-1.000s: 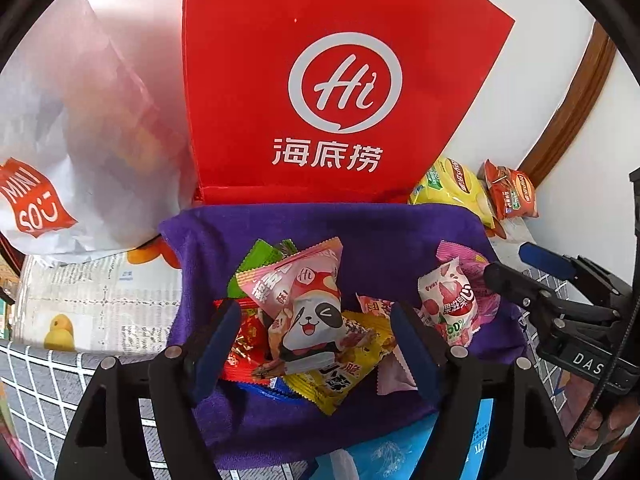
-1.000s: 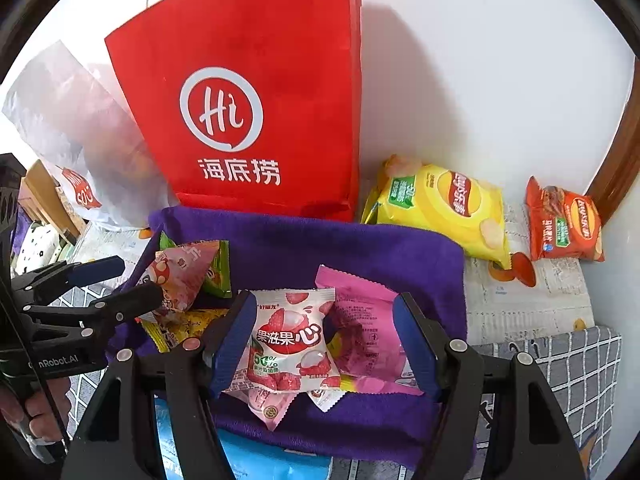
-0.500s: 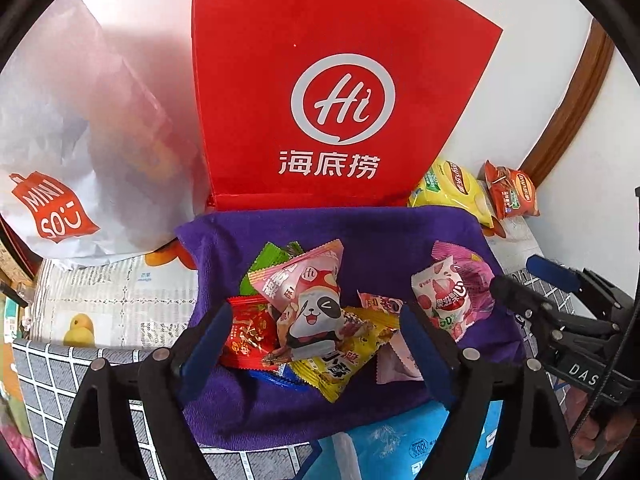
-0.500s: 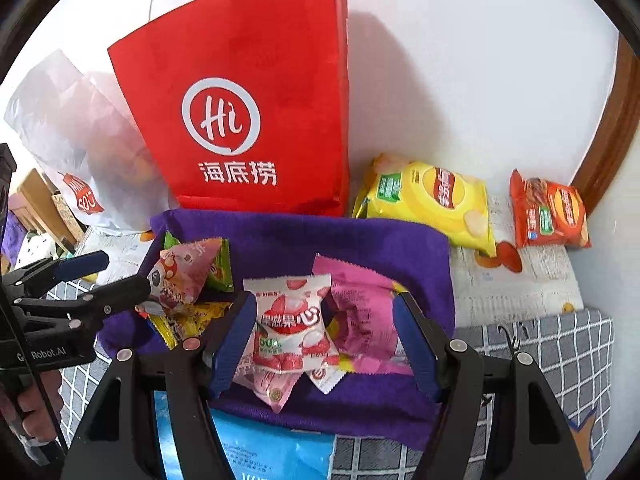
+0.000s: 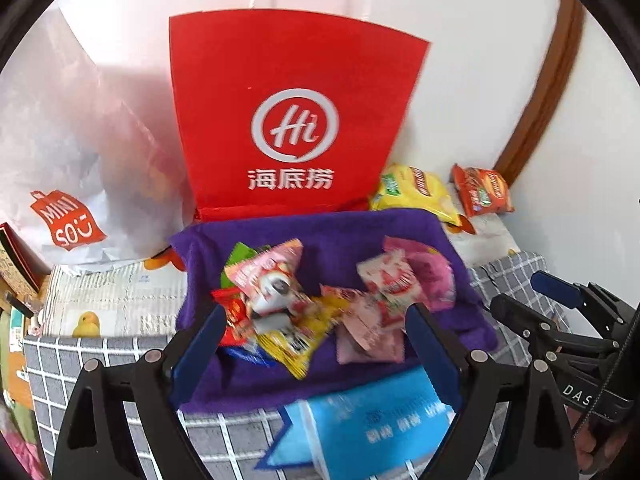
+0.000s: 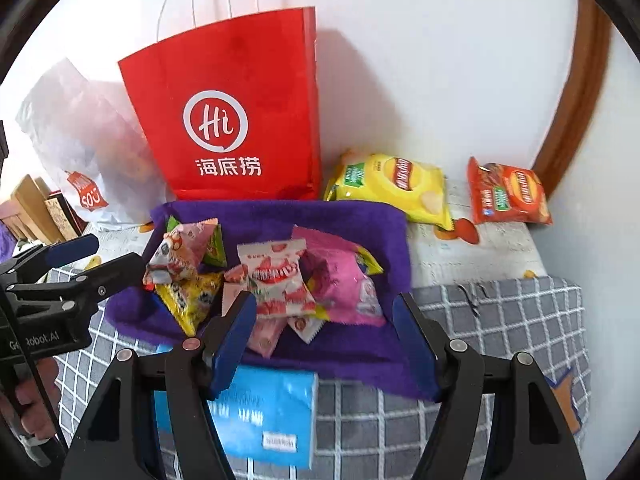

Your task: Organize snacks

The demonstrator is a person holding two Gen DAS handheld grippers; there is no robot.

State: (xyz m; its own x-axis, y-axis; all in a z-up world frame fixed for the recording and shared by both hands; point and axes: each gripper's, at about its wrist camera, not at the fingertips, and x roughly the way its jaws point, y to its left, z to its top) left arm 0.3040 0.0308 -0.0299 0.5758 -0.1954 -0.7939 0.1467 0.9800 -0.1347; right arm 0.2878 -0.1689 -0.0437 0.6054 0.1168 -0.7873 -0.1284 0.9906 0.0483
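The snack packets (image 6: 276, 276) lie in a loose heap on the purple towel (image 6: 360, 216), which seems laid out as a sorting mat — everything small sits on it. Just behind stands the red paper bag (image 6: 228, 120), probably the destination, with a yellow chip bag (image 6: 392, 184) and an orange chip bag (image 6: 508, 192) far right on the newspaper. A blue pack (image 6: 272, 412) lies at the near edge. The right gripper (image 6: 324, 328) hovers wide open and empty over the pink packets; the left gripper (image 5: 312, 340) — equally open, holding nothing — hangs over the panda packet (image 5: 272, 292).
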